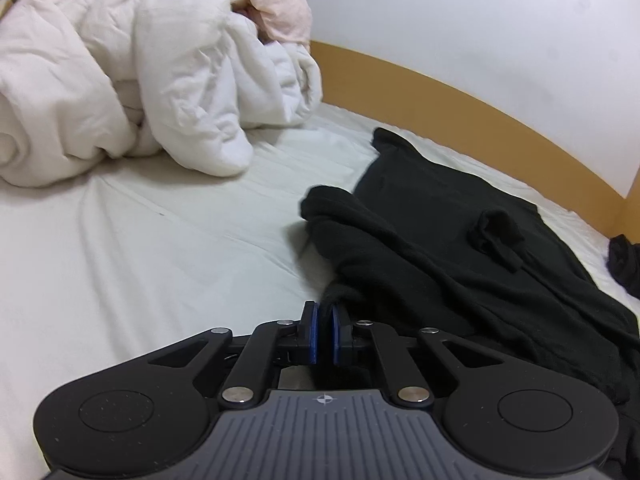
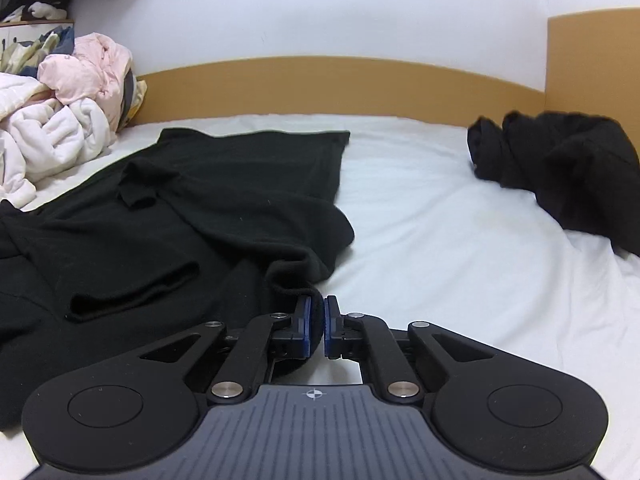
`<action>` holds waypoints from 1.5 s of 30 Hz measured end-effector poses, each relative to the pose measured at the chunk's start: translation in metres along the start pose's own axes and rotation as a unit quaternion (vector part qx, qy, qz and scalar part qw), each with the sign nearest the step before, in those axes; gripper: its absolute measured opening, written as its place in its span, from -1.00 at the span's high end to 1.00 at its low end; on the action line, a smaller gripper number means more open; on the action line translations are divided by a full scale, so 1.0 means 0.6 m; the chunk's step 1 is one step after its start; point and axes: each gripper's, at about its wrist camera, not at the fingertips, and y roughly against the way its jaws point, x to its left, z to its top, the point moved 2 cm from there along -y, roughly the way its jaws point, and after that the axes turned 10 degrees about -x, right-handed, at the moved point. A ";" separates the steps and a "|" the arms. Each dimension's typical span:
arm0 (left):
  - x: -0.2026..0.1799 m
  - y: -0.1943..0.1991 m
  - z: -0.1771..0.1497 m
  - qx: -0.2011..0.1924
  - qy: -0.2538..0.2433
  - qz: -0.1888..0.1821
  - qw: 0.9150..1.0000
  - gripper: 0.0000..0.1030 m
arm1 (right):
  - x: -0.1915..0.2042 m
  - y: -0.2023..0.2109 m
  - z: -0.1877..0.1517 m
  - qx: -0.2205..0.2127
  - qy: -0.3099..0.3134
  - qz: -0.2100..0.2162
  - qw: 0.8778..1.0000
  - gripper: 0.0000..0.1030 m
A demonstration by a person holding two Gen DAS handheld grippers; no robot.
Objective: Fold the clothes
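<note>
A bedroom in a home. Shown by a bed with a white sheet [image 2: 440,240] and a low wooden bed frame [image 2: 340,84] set against a plain white wall [image 2: 320,8]. Heaped at one end: a rumpled white duvet [image 1: 120,80] with pink bedding [image 1: 280,8] on top. Spread on the sheet, a black garment [image 2: 200,200]; well apart from it, a second dark heap of clothes [image 2: 560,168]. In the far corner, more clothing piled on a shelf [image 2: 36,20].
</note>
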 end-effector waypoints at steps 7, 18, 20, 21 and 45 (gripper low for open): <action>0.038 0.021 0.004 -0.003 -0.014 0.050 0.999 1.00 | 0.007 -0.016 -0.013 0.054 0.031 0.013 0.998 0.77; -0.046 0.075 -0.029 0.010 -0.384 -0.115 0.916 -0.21 | 0.125 0.094 -0.060 -0.044 0.361 0.098 0.926 -0.46; -0.059 0.080 -0.048 0.003 -0.439 -0.151 0.885 -0.21 | 0.145 0.107 -0.072 -0.035 0.410 0.121 0.904 -0.47; -0.066 0.082 -0.056 -0.003 -0.470 -0.166 0.867 -0.21 | 0.153 0.110 -0.077 -0.022 0.433 0.131 0.892 -0.47; -0.123 0.024 -0.144 -0.092 -0.731 -0.118 0.666 0.81 | 0.197 0.052 -0.098 -0.036 0.604 0.110 0.789 -0.48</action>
